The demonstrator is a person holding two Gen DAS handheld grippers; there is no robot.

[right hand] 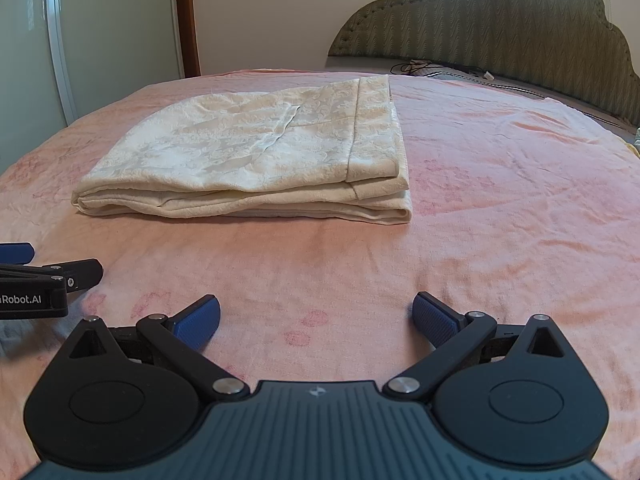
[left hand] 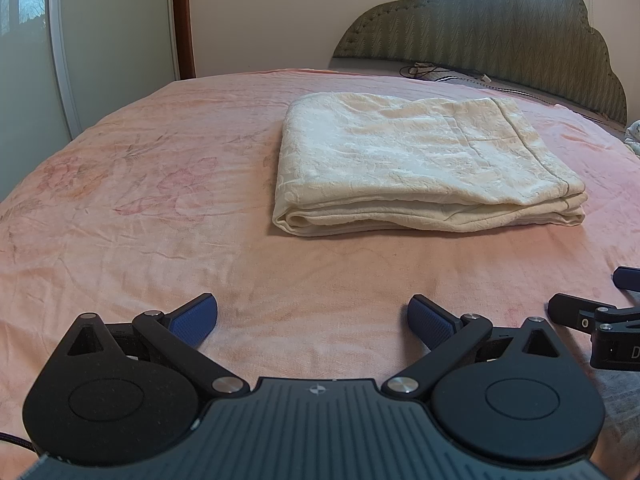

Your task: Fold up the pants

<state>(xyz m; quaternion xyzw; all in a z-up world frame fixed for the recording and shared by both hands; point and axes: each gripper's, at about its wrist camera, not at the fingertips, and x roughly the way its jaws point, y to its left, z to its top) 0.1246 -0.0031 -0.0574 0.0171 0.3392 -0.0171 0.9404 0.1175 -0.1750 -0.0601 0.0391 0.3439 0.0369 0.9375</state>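
My left gripper (left hand: 313,320) sits low over the bed (left hand: 160,200), jaws apart and empty; my right gripper (right hand: 316,320) just beside it is likewise spread and holding nothing. Ahead, near but apart from both, the pants (right hand: 256,160) lie mid-bed as a stacked cream rectangle. I judge folding essentially complete. If another fold is wanted, both grippers must reach an edge.

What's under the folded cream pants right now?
The folded cream pants lie directly on the pink bedspread. Stacked layers show at the near edge; anything between or beneath them is covered.
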